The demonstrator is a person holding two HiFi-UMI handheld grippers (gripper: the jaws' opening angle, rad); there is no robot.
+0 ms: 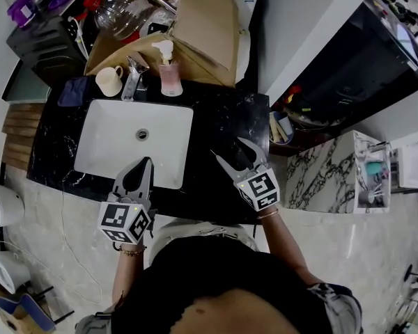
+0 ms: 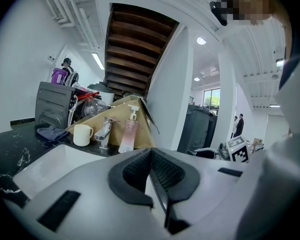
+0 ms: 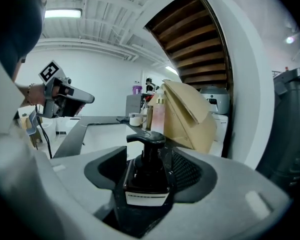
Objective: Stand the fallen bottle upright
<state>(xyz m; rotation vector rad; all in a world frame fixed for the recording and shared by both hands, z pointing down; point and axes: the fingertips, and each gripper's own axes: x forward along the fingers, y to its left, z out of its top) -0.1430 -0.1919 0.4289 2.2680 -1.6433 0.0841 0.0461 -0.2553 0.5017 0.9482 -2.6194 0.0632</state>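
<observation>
A dark pump bottle (image 3: 146,166) stands upright on the black counter (image 1: 223,117), right of the sink. It sits between the jaws of my right gripper (image 1: 228,149). Those jaws stand apart, with a dark gap on the bottle's left side and the right pad (image 3: 189,170) close beside it. In the head view the bottle is lost against the dark counter. My left gripper (image 1: 145,164) hovers over the sink's near edge, its pads (image 2: 162,171) closed together with nothing held.
The white sink (image 1: 104,141) fills the counter's left half. Behind it stand a faucet (image 1: 132,79), a cream mug (image 1: 110,81) and a pink soap dispenser (image 1: 170,75). A cardboard box (image 1: 202,26) and a dark dish rack (image 1: 45,44) are farther back.
</observation>
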